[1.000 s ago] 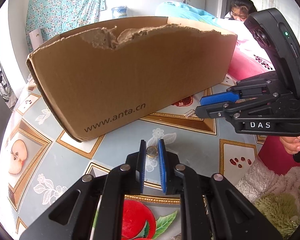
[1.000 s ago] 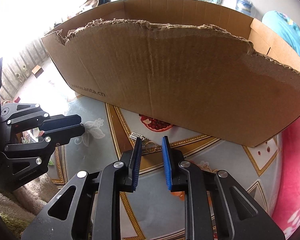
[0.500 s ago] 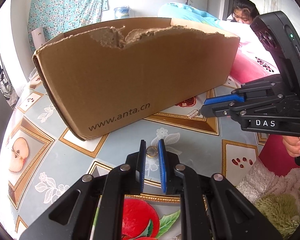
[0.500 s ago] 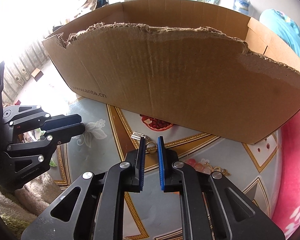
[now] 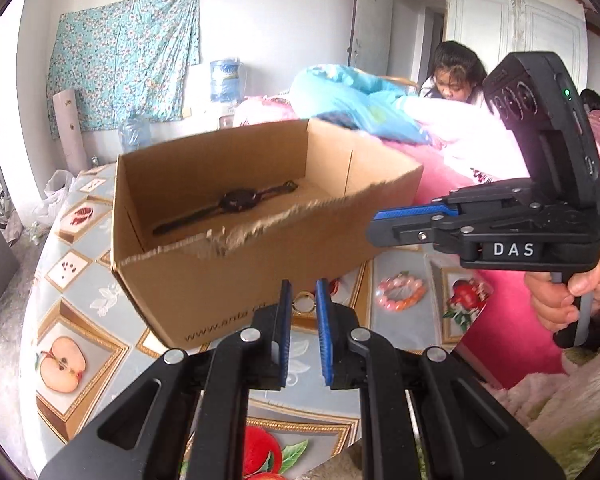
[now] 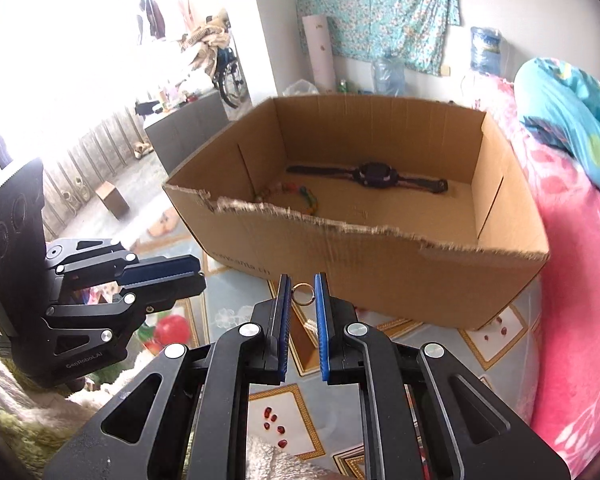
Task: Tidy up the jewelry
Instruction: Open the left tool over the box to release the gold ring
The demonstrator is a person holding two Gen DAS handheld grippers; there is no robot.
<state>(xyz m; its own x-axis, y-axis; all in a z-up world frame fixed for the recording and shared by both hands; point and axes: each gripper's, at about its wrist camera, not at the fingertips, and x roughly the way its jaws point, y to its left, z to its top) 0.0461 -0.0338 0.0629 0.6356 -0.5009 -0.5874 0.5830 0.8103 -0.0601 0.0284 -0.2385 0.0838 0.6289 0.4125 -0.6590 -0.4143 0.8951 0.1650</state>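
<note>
Both grippers have risen since a second ago: the cardboard box [image 5: 236,272], whose torn front wall then filled each view, now shows its inside from above. Each gripper has carried a ring up off the worktop [image 5: 80,288] with it.

From its own wrist view, the left gripper [image 5: 303,304] has its jaws narrow, clamped on a small gold ring [image 5: 303,305] that sits upright between the blue pads, in front of the box's printed wall. The right gripper [image 6: 302,295] likewise has narrow jaws; they have just been closing, and a silver ring [image 6: 302,294] is pinched between them, held in the air before the box's ragged front edge.

Inside the box a black wristwatch [image 6: 374,175] lies flat along the far wall with its straps spread out. A multicoloured beaded bracelet [image 6: 300,196] lies on the box floor near the front left corner, partly hidden by the torn edge.

On the worktop's fruit-patterned cloth, to the right of the box in the left wrist view, lies a pink beaded bracelet [image 5: 401,293], well apart from both grippers. A small silver item, too small to tell, lies on the cloth just behind the right gripper's jaws.

A person's hand [image 5: 568,300] grips the right gripper's handle at the right edge of the left wrist view. Another person sits beyond a pink and blue quilt [image 5: 356,100] behind the box.
</note>
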